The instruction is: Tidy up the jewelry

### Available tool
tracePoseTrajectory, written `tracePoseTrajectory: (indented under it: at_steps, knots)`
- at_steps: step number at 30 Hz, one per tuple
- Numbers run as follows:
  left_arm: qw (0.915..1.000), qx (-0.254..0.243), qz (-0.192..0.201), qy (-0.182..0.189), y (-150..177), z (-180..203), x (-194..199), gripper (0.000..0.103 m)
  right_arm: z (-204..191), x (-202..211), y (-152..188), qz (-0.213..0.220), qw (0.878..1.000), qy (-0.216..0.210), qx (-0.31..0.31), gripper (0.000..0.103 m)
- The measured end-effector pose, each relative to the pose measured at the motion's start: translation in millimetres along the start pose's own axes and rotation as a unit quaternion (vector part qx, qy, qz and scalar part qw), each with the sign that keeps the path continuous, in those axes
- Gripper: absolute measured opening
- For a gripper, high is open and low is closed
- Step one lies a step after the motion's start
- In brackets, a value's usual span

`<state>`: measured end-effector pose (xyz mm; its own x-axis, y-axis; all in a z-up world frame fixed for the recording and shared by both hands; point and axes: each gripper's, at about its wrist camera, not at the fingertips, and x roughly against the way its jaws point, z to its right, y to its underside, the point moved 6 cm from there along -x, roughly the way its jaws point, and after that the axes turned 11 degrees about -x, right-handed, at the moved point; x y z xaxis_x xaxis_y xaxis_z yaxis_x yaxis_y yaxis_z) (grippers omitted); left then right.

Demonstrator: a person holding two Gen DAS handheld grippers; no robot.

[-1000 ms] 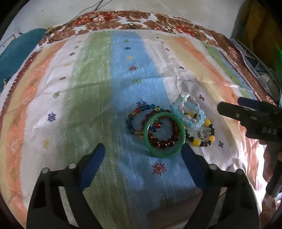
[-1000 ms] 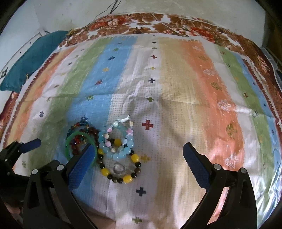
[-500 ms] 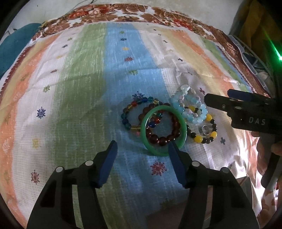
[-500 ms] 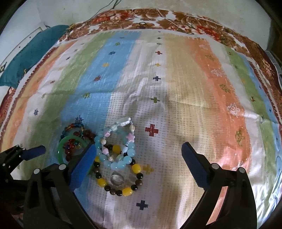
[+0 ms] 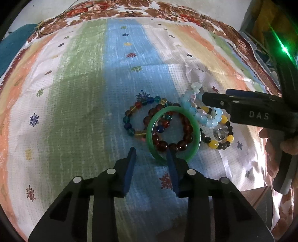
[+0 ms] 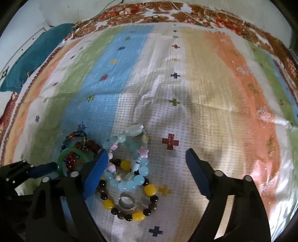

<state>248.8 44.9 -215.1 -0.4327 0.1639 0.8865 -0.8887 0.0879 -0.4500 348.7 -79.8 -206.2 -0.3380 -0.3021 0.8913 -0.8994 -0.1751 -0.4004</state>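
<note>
A pile of jewelry lies on the striped cloth: a green bangle (image 5: 195,128) over a dark red bead bracelet (image 5: 187,126), a multicolour bead bracelet (image 5: 130,119), a light blue bead bracelet (image 5: 197,115), a yellow-and-black bead bracelet (image 5: 214,143) and a silver ring (image 5: 220,133). My left gripper (image 5: 151,155) is partly closed and empty; its right finger sits over the bangle's near rim. My right gripper (image 6: 147,160) is wide open above the blue bracelet (image 6: 128,178), yellow-and-black bracelet (image 6: 134,217) and ring (image 6: 126,202). The bangle (image 6: 61,158) shows at its left.
The striped cloth (image 5: 74,93) covers a bed with a floral border (image 6: 167,14). A teal cushion (image 6: 33,55) lies at the far left. Clutter and a green light (image 5: 283,48) are at the right edge. A cloth wrinkle (image 6: 149,100) lies beyond the pile.
My left gripper has narrowed a lot and moved closer to the green bangle. My right gripper has moved forward and down over the pile, still wide open.
</note>
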Motion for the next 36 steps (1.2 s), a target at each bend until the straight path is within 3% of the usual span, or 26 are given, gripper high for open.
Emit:
tracePoseTrajectory:
  at_steps: [2,7,11,13,16,22,27,36]
  knots:
    - [1.0,0.004,0.001,-0.001,0,-1,0,0.031,2,-3,-3,-0.005,1.0,-0.006,-0.006,0.075]
    - [0.9999,0.009,0.002,0.012,0,0,-4,0.018,4,-9,-7,-0.01,1.0,-0.01,-0.012,0.055]
    - [0.9999,0.007,0.004,0.015,0,0,-4,0.017,6,-10,-11,-0.011,1.0,-0.018,-0.021,0.043]
    - [0.9999,0.006,0.005,0.014,1,0,-4,0.016,6,-10,-12,-0.014,0.999,-0.022,-0.023,0.028]
    - [0.9998,0.008,0.009,0.016,1,0,-4,0.015,3,-10,-10,-0.016,0.999,-0.026,-0.018,0.018]
    - [0.9999,-0.012,0.006,0.01,2,5,-2,0.007,4,-10,-10,-0.018,0.999,-0.031,-0.02,0.011]
    - [0.9997,-0.022,0.006,0.006,2,9,0,0.007,1,0,-11,-0.003,0.999,-0.031,-0.016,0.001]
    - [0.9992,-0.028,0.024,-0.016,-2,4,18,0.007,-4,12,-9,0.006,1.0,-0.031,-0.002,0.001]
